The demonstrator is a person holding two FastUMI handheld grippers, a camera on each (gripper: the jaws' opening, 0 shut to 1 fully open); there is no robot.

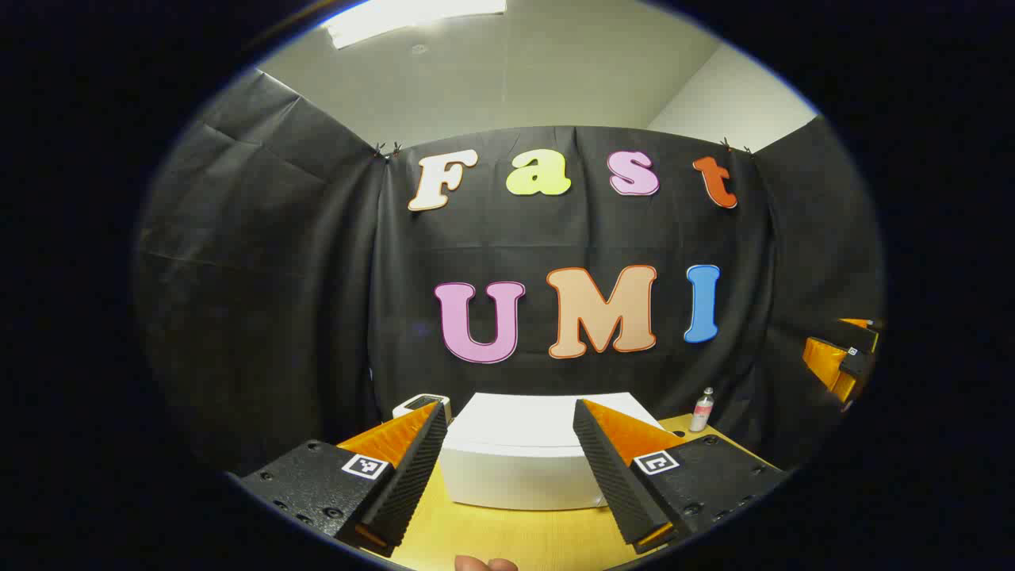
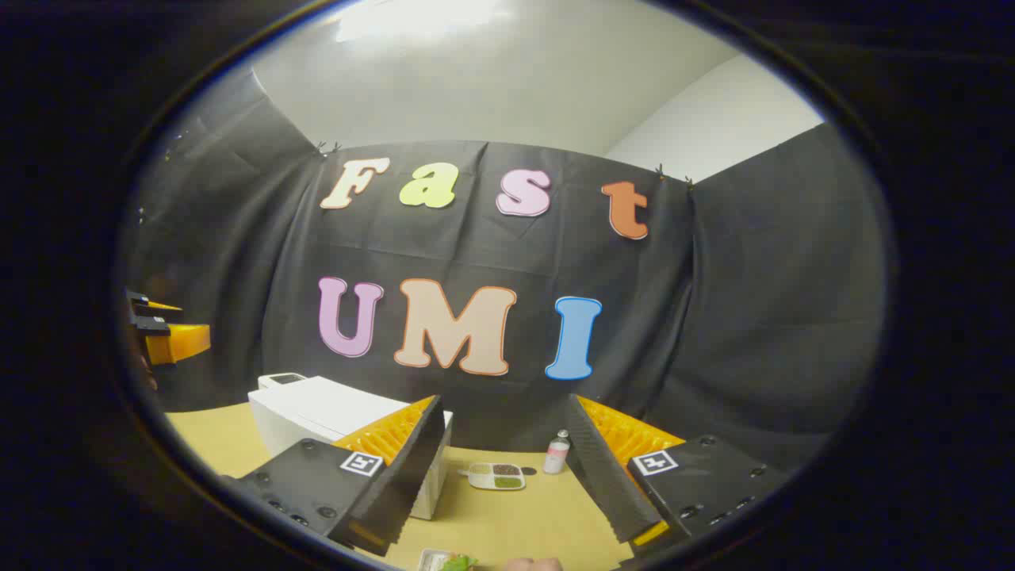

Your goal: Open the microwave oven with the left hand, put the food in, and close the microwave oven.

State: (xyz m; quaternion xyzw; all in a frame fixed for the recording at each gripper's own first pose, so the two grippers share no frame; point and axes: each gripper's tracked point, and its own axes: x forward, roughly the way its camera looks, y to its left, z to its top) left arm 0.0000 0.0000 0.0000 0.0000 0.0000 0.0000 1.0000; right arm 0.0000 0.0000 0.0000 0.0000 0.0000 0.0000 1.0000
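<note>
A white microwave oven (image 1: 523, 464) stands on the yellow table just ahead of my left gripper (image 1: 507, 404), its door shut. That gripper is open, nothing between its fingers, held above the table in front of the oven. In the right gripper view the microwave oven (image 2: 317, 416) sits to the left. A small white compartment tray of food (image 2: 496, 476) lies on the table beyond my right gripper (image 2: 503, 398), which is open and holds nothing. A second white dish with something green (image 2: 446, 562) peeks in at the bottom edge.
A small bottle (image 1: 702, 408) stands right of the oven near the cloth wall, also seen as the bottle (image 2: 557, 452) beside the tray. A small white device (image 1: 420, 404) sits behind the oven's left corner. A fingertip (image 1: 484, 565) shows at the bottom edge.
</note>
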